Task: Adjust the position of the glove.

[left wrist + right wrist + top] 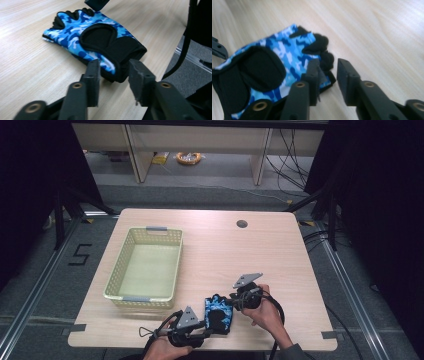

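Both grippers stand spread, pinching nothing: the left gripper [212,324] at the glove's [219,312] cuff, the right gripper [231,298] at its finger end. The glove lies flat on the table [240,255], right of the basket [127,270]. It looks just let go; next, grab it again and lift it into the basket.

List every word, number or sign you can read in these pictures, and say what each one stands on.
"5": a large black numeral marked on the grey floor, left of the table.
No readable text on the blue camouflage glove, the pale green basket, or either gripper.
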`<move>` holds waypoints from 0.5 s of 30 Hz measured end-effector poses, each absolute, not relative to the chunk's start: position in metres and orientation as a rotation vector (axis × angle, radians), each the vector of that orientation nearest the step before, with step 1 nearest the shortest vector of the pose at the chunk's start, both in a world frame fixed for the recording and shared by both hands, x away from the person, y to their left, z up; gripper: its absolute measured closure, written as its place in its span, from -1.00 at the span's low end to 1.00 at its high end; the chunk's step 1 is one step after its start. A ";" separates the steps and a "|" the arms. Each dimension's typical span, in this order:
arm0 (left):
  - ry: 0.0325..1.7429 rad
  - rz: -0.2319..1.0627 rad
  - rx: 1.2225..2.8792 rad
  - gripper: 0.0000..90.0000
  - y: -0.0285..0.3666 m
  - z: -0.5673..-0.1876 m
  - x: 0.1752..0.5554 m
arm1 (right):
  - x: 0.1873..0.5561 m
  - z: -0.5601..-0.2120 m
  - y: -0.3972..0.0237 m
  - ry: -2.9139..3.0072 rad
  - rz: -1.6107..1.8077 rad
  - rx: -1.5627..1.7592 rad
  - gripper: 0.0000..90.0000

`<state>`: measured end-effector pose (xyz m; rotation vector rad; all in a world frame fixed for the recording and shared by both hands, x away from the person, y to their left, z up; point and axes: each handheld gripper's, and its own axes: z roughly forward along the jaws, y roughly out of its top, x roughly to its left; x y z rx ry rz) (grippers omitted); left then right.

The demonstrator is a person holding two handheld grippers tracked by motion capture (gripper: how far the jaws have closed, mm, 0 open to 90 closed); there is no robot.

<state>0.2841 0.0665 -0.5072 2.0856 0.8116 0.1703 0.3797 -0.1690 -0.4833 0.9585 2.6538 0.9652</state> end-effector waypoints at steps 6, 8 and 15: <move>0.819 0.165 2.116 -0.02 0.061 -0.514 0.281 | 0.384 -0.489 -0.162 2.695 0.958 1.010 0.38; 0.802 0.193 2.142 -0.07 0.060 -0.515 0.282 | 0.388 -0.496 -0.162 2.710 0.951 0.993 0.36; 0.797 0.215 2.147 0.02 0.054 -0.519 0.282 | 0.388 -0.499 -0.164 2.710 0.967 1.031 0.39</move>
